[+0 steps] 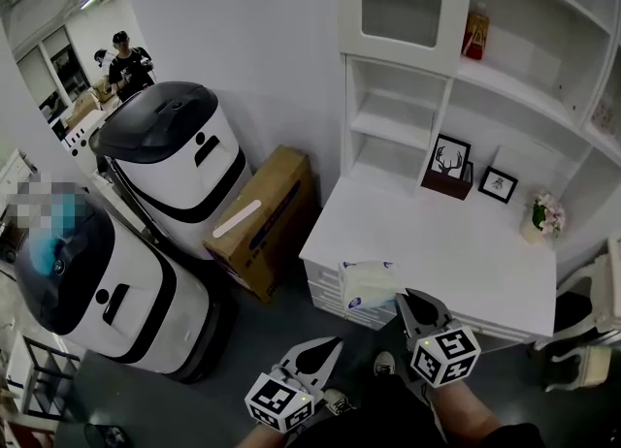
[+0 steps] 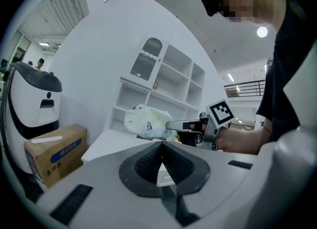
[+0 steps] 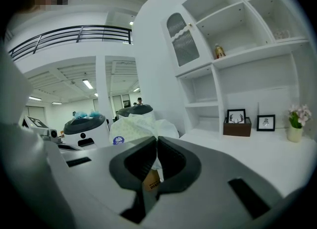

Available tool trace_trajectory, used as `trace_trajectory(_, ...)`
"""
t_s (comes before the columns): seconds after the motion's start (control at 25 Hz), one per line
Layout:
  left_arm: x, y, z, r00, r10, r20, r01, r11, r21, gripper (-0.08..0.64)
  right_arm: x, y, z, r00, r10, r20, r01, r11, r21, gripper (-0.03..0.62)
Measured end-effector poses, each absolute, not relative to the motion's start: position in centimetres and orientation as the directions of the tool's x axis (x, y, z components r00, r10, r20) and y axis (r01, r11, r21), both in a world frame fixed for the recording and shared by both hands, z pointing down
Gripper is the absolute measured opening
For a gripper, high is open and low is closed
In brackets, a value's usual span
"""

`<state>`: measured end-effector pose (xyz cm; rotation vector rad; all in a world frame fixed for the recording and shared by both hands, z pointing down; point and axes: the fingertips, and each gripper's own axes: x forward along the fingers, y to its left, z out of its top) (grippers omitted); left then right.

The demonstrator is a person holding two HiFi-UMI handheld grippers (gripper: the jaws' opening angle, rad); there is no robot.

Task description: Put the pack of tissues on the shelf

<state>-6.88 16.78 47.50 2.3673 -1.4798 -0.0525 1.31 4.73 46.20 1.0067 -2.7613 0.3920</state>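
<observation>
White, crinkly wrap is pinched tight between the jaws of the right gripper (image 3: 156, 143). By that thin bit of wrap the pack of tissues (image 1: 369, 286) is held up. The pack is seen over the front edge of the white desk (image 1: 437, 252), near its left corner. It looks lifted off the top. It is well below the open shelf (image 1: 393, 136).

The left gripper (image 1: 328, 349) is closed up with nothing in it. It is held low, beside the right one.

The pack is judged to be light, soft and squashy. It will not break, but it may swing, and the smooth wrap may slip. A hold on the fat middle would likely be safer than one on the loose edge.
</observation>
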Motion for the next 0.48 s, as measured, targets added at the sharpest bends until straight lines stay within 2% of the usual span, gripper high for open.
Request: trace_trajectory(0.48,-8.8,15.9,47.3,0.402,-0.903,0.150,-0.885,-0.340,0.319,0.003,-1.1,2.9,46.1,-0.785,-0.565,0.255,-0.614,0.767,-0.188,0.008)
